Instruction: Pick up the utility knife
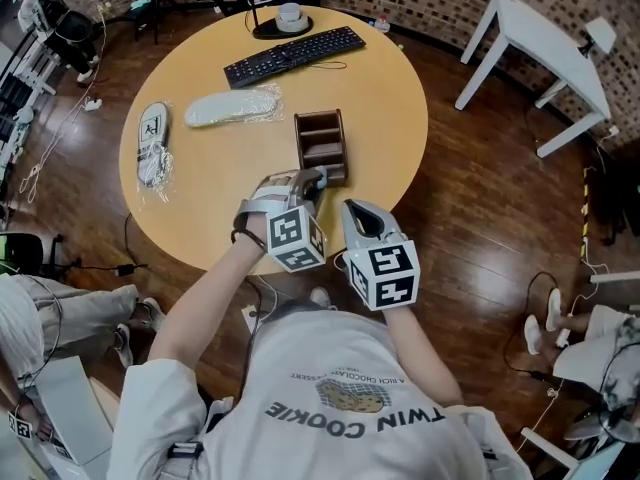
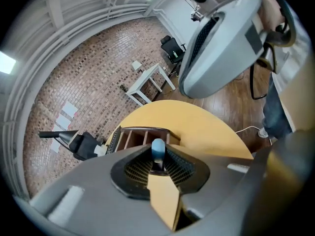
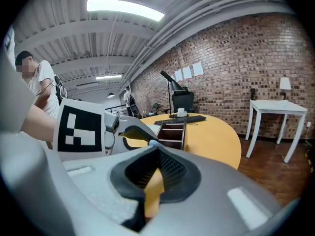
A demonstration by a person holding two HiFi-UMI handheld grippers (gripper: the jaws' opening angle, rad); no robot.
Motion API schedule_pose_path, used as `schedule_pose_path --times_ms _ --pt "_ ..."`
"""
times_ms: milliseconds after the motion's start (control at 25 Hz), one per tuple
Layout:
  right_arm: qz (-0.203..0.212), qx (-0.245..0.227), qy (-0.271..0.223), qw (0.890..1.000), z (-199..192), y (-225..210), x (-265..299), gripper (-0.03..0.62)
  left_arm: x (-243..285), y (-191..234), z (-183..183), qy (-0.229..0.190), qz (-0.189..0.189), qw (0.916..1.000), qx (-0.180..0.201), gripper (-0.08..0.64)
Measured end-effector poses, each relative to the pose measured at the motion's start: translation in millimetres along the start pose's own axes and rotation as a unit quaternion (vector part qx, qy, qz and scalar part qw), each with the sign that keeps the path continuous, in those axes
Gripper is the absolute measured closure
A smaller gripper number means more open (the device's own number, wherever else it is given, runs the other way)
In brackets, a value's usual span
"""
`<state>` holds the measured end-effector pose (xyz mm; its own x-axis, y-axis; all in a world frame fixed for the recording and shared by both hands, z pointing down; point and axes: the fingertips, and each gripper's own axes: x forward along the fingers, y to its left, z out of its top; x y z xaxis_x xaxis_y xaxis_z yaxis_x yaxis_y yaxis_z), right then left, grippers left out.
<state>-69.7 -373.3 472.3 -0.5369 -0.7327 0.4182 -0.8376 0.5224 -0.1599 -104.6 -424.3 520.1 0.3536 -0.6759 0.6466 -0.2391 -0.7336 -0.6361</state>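
The utility knife [image 2: 158, 150] is a slim dark tool with a light blue end. It stands pinched between the pads of my left gripper [image 2: 158, 157], just in front of a brown wooden organizer [image 2: 142, 135]. In the head view the left gripper [image 1: 312, 183] hangs over the near edge of the round table [image 1: 390, 98], at the organizer's [image 1: 322, 146] front. My right gripper [image 1: 357, 208] sits beside it to the right, apart from the knife. Its jaws [image 3: 156, 149] are together with nothing in them. The knife's blue end [image 3: 150, 142] shows past them.
A black keyboard [image 1: 293, 55] and a cup on a dark disc [image 1: 289, 16] lie at the table's far side. Two plastic-wrapped items [image 1: 232, 107] [image 1: 152, 144] lie at its left. A white side table [image 1: 545, 43] stands at the right, and a seated person's legs [image 1: 60, 308] at the left.
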Motion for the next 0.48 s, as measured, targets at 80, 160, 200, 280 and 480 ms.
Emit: schedule_pose_path --times_ms 80,160,200,280,480 --pt "0.005 -0.003 0.001 1.000 1 2 -7 0.591 -9 1 7 -0.005 0.007 0.9998 -0.017 0.489" --pt "0.009 -0.007 0.000 1.000 0 4 -15 0.591 -19 -2 14 -0.010 0.013 0.9992 -0.036 0.489" --pt "0.011 -0.008 -0.001 1.000 0 4 -19 0.591 -24 -3 18 -0.014 0.016 0.9987 -0.047 0.488" --pt "0.015 -0.012 -0.003 1.000 -1 5 -28 0.591 -35 -4 25 -0.020 0.026 0.9968 -0.073 0.488" --pt "0.029 -0.020 -0.008 0.999 0 8 -53 0.591 -66 -9 42 -0.037 0.052 0.9880 -0.141 0.488"
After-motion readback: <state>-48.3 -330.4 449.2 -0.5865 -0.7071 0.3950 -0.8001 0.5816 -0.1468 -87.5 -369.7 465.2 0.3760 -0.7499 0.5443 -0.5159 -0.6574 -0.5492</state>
